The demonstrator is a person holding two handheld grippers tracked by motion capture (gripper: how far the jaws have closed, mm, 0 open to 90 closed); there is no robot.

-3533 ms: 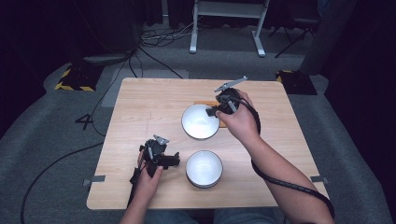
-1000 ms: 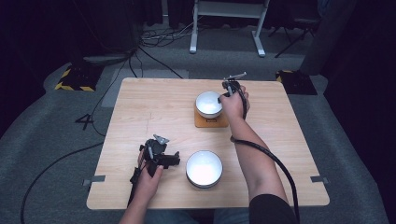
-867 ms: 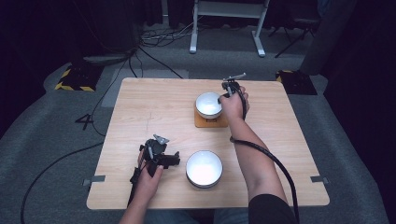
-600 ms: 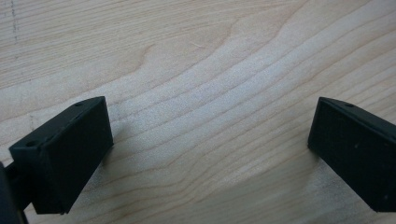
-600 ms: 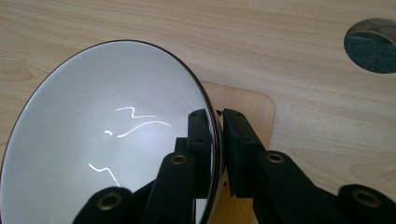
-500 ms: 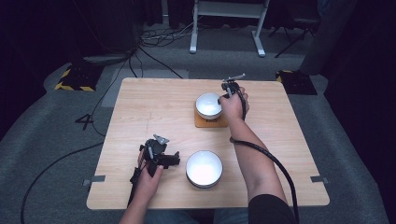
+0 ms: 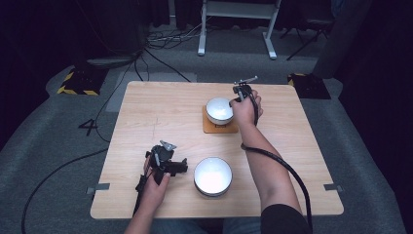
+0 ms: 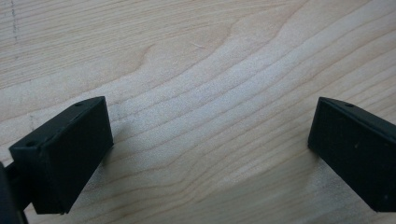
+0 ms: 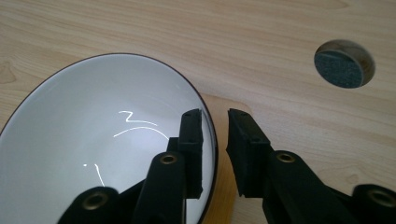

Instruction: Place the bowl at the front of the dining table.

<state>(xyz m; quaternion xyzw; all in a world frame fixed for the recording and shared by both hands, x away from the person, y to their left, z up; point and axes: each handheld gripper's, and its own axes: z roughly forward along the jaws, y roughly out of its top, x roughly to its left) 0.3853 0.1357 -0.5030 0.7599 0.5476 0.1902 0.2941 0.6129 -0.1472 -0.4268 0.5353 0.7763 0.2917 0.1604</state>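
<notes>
Up top, centre-right of the high view, right tongs [image 7: 239, 92] straddle the rim of a bowl [image 7: 219, 110] on its mat [image 7: 220, 127], slightly parted; left tongs [image 8: 210, 140] spread wide over bare tabletop [image 7: 146, 112]

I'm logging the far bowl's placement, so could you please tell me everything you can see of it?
The far bowl is round, white and glossy inside, with a thin dark rim, and looks ceramic. It is empty and sits upright on a square brownish coaster on the far part of the wooden table. The right gripper straddles its rim on the right side, one jaw inside, one outside, with a narrow gap between them; whether they press the rim is unclear.
</notes>
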